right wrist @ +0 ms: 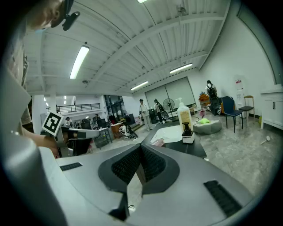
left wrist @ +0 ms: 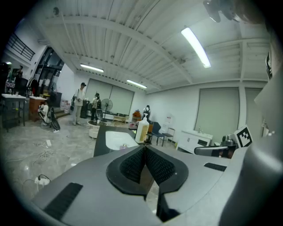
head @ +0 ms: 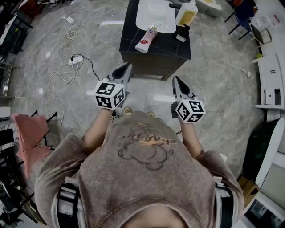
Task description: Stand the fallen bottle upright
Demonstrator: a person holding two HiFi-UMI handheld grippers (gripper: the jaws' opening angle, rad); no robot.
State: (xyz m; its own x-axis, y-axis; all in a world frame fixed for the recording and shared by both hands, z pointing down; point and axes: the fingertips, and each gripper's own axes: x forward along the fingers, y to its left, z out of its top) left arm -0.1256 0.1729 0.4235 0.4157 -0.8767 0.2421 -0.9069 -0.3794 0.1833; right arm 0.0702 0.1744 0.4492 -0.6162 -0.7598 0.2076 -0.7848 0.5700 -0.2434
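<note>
While the black rectangular counter [head: 171,44] stands apart from the person, the left gripper [head: 128,67] and right gripper [head: 175,79] hover short of it, jaws closed tight and empty, apparently because the fallen white-and-pink plastic bottle [head: 147,39] lies out of reach near the counter's front edge.

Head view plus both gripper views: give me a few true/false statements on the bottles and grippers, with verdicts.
1. The red-labelled bottle lies on its side on the dark table. True.
2. The left gripper is closed on that bottle. False: the left gripper is shut on nothing and is held short of the table.
3. The tall yellow-labelled bottle stands upright beside the white tray. True.
4. The right gripper's jaws stand wide apart. False: the right gripper is shut and empty.
</note>
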